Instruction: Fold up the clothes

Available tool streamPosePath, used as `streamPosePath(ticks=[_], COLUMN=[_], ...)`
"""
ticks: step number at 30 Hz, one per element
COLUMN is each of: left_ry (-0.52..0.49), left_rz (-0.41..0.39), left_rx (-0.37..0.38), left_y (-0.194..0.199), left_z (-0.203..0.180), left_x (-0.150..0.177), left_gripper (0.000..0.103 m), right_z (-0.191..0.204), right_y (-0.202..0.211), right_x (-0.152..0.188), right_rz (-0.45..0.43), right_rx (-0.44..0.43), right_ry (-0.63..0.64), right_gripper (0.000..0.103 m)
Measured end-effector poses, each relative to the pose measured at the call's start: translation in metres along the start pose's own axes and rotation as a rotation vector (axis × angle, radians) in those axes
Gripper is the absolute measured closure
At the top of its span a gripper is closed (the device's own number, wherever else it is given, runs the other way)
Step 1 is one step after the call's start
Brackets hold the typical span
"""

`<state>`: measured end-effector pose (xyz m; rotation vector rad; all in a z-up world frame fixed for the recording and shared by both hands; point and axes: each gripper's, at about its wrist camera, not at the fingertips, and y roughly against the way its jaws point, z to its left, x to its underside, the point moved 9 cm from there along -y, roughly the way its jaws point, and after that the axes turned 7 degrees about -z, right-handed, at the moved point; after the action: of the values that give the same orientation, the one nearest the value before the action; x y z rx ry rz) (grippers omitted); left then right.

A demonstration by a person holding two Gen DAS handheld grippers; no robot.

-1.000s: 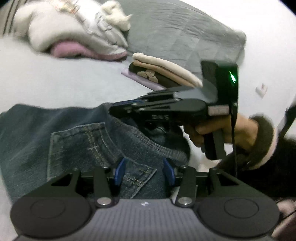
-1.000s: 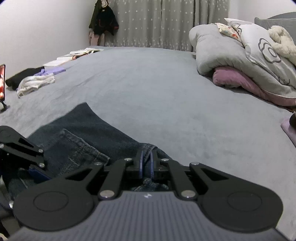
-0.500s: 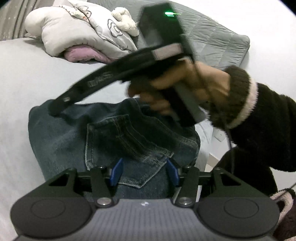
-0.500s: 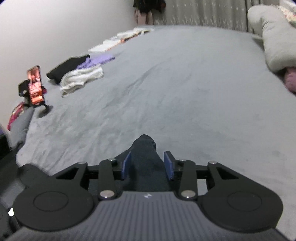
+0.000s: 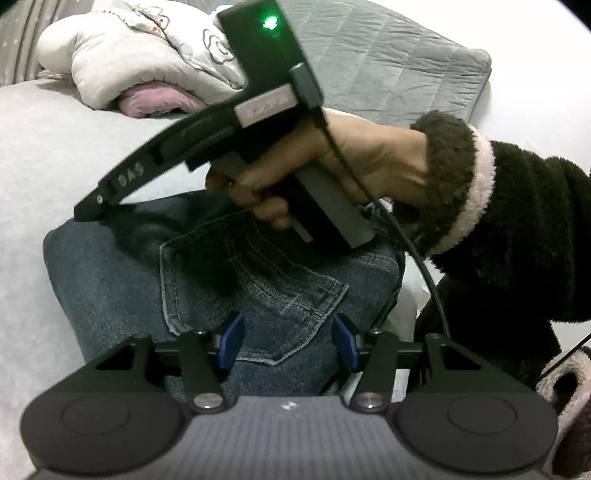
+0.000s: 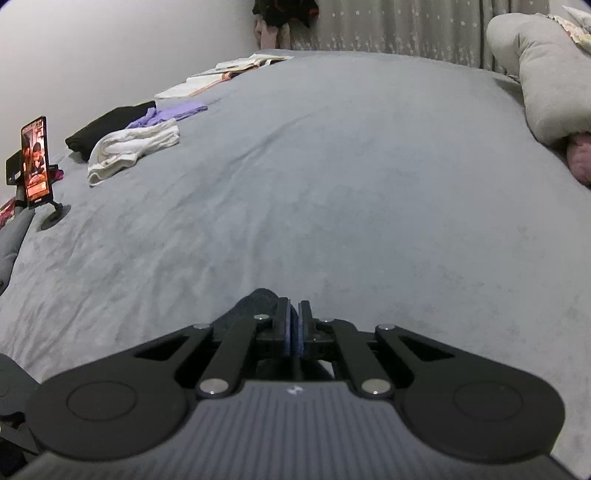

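One pair of jeans (image 5: 229, 295) lies folded on the grey bed (image 6: 332, 166), at its near edge, one stitched back pocket (image 5: 255, 291) facing up. All places below are given relative to the jeans.

Left gripper (image 5: 288, 343): one, directly over the near part of the jeans, its two blue pads (image 5: 231, 339) spread to either side of the pocket's lower point. The pads stand apart from each other and do not pinch the denim.

Right gripper (image 6: 294, 332): one, held in a hand (image 5: 332, 173) with a dark fleecy sleeve (image 5: 498, 229), reaching across the jeans to their far left corner. Its jaws are closing, the two pads nearly together with a dark fold of the denim (image 6: 255, 306) pinched between them.

Beyond the jeans, toward the head of the bed: one rolled pale duvet (image 5: 140, 62) with flower outlines, one pink cushion (image 5: 155, 101) under it, and one quilted grey headboard (image 5: 388, 62).

Across the bed from the jeans, along the far wall: one black garment (image 6: 107, 127), one white garment (image 6: 133, 149), one lilac garment (image 6: 166, 114), and open books (image 6: 229, 72), whose number cannot be told. One phone (image 6: 35, 162) stands upright on a stand, screen lit. One star-patterned curtain (image 6: 406, 26) hangs behind the bed.
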<state>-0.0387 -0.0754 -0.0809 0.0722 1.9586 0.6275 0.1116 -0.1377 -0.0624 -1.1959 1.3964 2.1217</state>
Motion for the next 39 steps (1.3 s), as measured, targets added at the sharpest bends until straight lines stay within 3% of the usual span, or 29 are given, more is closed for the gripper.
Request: streamPosePath(ticks=[1,2,6,11,15,19,26,28,33,39], left_ry=[-0.008,-0.01,-0.005,-0.009,-0.005,0.031,0.161,0.166,0.093,0.003], left_rz=[-0.001,-0.002,0.002,0.005,-0.003,-0.005,-0.141,-0.161,-0.102,-0.02], left_rx=[-0.002,-0.004,-0.009,-0.019,-0.022,-0.017,-0.044,-0.107,-0.289,-0.388], left_y=[0.0,0.0,-0.003,-0.006,-0.006,-0.003,0.028,0.029,0.01,-0.011], left_z=[-0.001,-0.001,0.0,0.0,0.0,0.003,0.026,0.035,0.044,0.044], left_x=[0.0,-0.001,-0.004,-0.003,-0.002,-0.006,-0.039,-0.047,-0.045,-0.036], left_gripper=[0.048,0.048,0.046,0.044,0.044,0.044,0.043,0.043,0.042,0.039], right_z=[0.001,0.002,0.008,0.011,-0.009,-0.023,0.006,0.007,0.013,0.014], right_y=[0.008,0.017,0.053,0.079,0.089,0.106,0.132,0.137,0.143,0.144], right_x=[-0.004,-0.008,-0.006,0.021,0.049,0.055,0.053,0.055,0.061,0.07], right_rz=[-0.016,-0.033,-0.06,-0.036,-0.009,-0.033,-0.019,-0.005,0.032,0.051], right_rx=[0.014,0.032,0.078,0.098,0.208,0.272,0.294,0.31,0.359,0.386], right_ry=[0.006,0.013,0.068,0.072,0.092,0.075,0.107,0.085,0.047,0.045], right_gripper=[0.08,0.077,0.076,0.076,0.076,0.076,0.075,0.075,0.074,0.073])
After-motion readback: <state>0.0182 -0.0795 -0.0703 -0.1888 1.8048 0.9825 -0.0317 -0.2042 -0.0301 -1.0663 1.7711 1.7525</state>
